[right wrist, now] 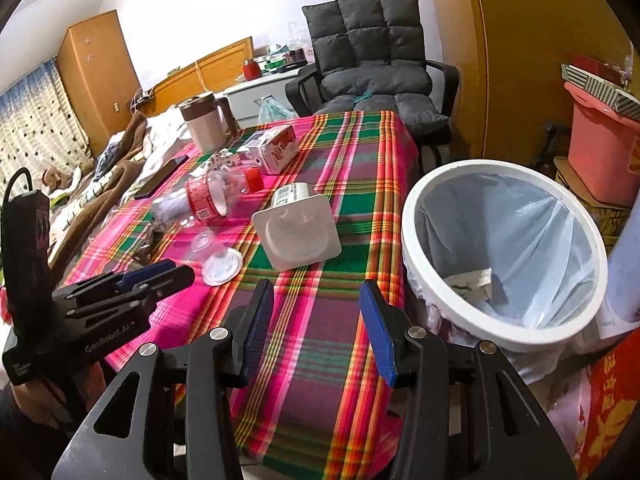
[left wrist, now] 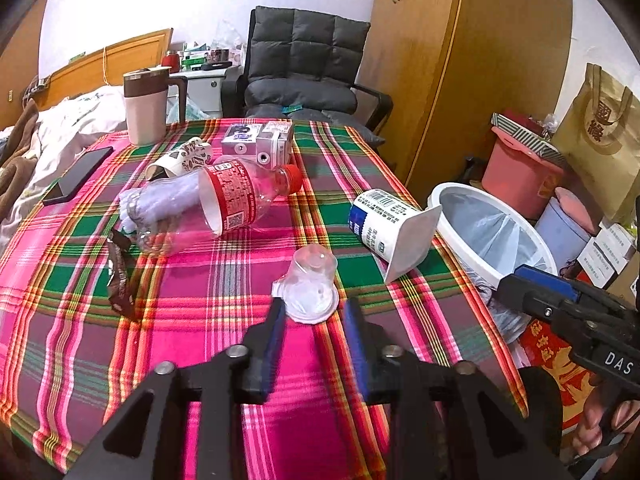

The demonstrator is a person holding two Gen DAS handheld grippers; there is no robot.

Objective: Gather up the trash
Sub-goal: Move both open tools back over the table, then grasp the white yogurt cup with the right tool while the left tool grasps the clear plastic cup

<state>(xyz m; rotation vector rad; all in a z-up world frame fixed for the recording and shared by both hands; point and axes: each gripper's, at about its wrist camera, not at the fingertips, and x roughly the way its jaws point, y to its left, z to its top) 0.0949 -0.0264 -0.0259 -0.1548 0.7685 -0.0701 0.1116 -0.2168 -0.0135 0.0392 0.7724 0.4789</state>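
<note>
While our left gripper hovers low over the plaid tabletop, its blue-padded fingers stand parted with nothing between them, and the small clear plastic cup lies tipped over just ahead of the tips — its wide white rim facing us and sitting almost in the mouth of the gap, near the left finger, though we cannot tell whether it touches. Our right gripper is spread wider still, its fingers holding nothing and poised above the near right part of the cloth, close to the table edge. Just to the right of it, beside the tabletop, stands the white trash bin lined with a pale bag, with a crumpled carton already at the bottom. Between the two grippers, a white yogurt tub with blue print lies on its side near the right edge of the tabletop, its square base turned toward the right wrist camera. Farther back, a clear bottle with a red label and red cap lies on its side across the middle, touching a patterned paper cup and a small drink carton behind it. A dark snack wrapper lies flat to the left of the plastic cup, well apart from both grippers — and a black phone and a lidded mug sit at the far left.
</note>
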